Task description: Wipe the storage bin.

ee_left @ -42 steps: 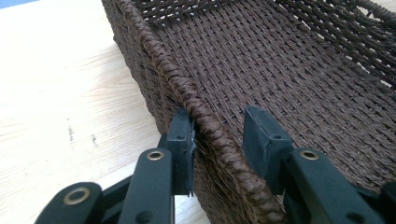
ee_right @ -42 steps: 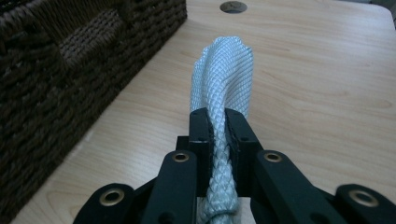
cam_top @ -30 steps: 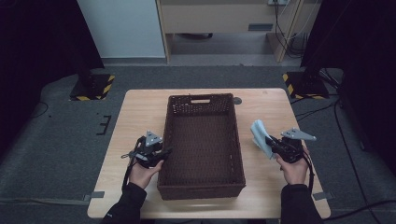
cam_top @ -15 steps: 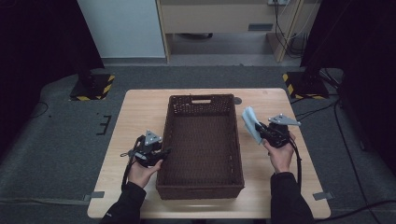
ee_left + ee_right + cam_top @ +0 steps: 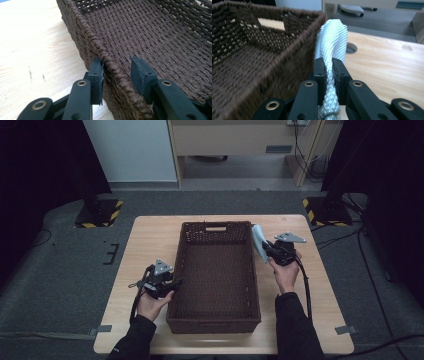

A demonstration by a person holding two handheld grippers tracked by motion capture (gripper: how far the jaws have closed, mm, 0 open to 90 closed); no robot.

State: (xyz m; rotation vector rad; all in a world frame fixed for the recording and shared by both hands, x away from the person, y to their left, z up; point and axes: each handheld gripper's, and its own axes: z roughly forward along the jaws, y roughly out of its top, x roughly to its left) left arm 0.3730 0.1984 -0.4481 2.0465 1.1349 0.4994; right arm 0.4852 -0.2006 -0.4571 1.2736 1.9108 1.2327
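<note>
1. Jaws of the right gripper [image 5: 329, 75] stand pinched nearly together on a pale folded cloth [image 5: 331, 42], whose woven bundle rises up and out past the pads; in the high view the same cloth [image 5: 258, 241] sticks out from that gripper [image 5: 270, 251] toward the basket
2. That cloth hangs just outside the right long wall of the brown wicker basket [image 5: 214, 226], near its far corner, level with or slightly above the rim; whether it touches the weave cannot be told
3. From the held cloth the basket's hollow lies to the left in the right gripper view, with the wall [image 5: 294, 60] standing between the two, so the coming move looks like a lift over the rim and then a short carry sideways into the basket
4. The cloth's long axis runs along the jaws, roughly across the basket's long axis
5. Jaws of the left gripper [image 5: 117, 75] straddle the near left rim [image 5: 110, 62], part open: one pad sits against the outer face, the other stands clear inside, so it steadies rather than clamps
6. The right hand [image 5: 285, 272] is plainly the nearer one to the drop; the left hand [image 5: 150, 302] rests on the wooden table [image 5: 150, 240] by the opposite wall
</note>
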